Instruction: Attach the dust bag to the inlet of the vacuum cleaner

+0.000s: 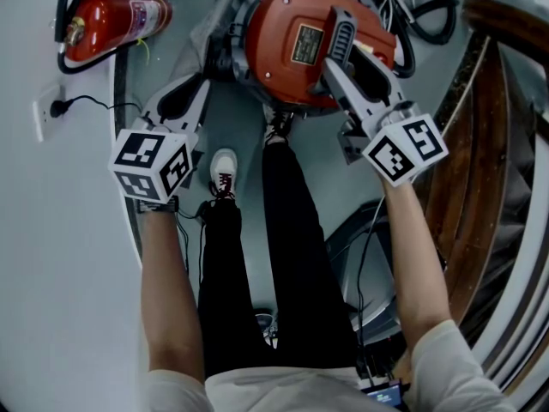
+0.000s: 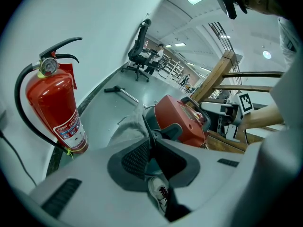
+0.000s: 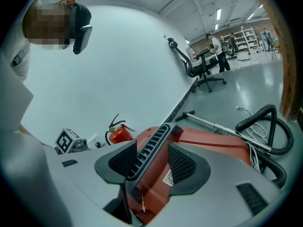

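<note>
The red vacuum cleaner lies on the floor ahead of my feet, with a black ribbed handle across its top. My right gripper reaches over it. In the right gripper view its jaws stand astride the handle, close to the left pad, with red body showing beside the right pad. The grey cloth dust bag rises at the vacuum's left end. My left gripper has the bag's thin edge between slightly parted pads, and the head view shows this gripper at the vacuum's left.
A red fire extinguisher stands by the wall at left, near a wall socket. A black hose and cables coil behind the vacuum. A wooden railing runs along the right. A metal wand lies on the floor.
</note>
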`<state>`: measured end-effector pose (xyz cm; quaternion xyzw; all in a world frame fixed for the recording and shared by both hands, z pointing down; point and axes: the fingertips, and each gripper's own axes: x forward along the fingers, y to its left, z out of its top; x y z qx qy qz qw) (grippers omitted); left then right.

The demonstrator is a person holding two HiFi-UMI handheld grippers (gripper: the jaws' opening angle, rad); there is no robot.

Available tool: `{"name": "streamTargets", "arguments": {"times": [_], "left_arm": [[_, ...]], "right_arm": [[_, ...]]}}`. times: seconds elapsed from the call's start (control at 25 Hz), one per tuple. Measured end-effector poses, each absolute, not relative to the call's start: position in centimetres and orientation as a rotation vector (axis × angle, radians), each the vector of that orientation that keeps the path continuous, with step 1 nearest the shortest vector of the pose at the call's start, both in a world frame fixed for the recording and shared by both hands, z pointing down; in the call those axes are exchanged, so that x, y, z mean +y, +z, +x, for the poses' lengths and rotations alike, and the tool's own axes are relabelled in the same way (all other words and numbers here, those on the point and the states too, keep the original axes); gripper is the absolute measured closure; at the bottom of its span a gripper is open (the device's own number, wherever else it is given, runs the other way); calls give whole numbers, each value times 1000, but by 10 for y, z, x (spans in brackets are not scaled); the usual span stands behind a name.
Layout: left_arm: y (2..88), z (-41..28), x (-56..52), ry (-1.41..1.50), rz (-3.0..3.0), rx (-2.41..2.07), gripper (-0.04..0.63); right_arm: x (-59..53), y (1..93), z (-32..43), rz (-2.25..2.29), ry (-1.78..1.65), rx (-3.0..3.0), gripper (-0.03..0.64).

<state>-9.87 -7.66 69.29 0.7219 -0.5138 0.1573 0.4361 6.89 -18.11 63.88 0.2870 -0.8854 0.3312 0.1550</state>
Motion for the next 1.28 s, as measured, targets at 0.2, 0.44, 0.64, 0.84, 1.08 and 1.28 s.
{"name": "streamTargets", "arguments": {"times": [0.2,0.44,0.64,0.84,1.08,1.28], "left_arm": [[693,-97,-77,381,1792,-1284,552],[692,-94,-78,376,1802,-1274,552],[692,-91,-78,375,1809,-1267,551],[692,-89,-78,379,1815,-1260,550],[691,-85,-78,377,1825,-1248,549],[687,-74,-77,343,1829,-1233,572]], "right_arm": [[-181,639,68,822,945,-2538,399],[-181,639,69,818,942,-2540,399],[-181,638,68,814,935,-2544,399],[-181,638,68,817,931,-2546,399],[-181,638,68,817,930,-2547,399],[-182,638,68,817,928,-2546,399]]}}
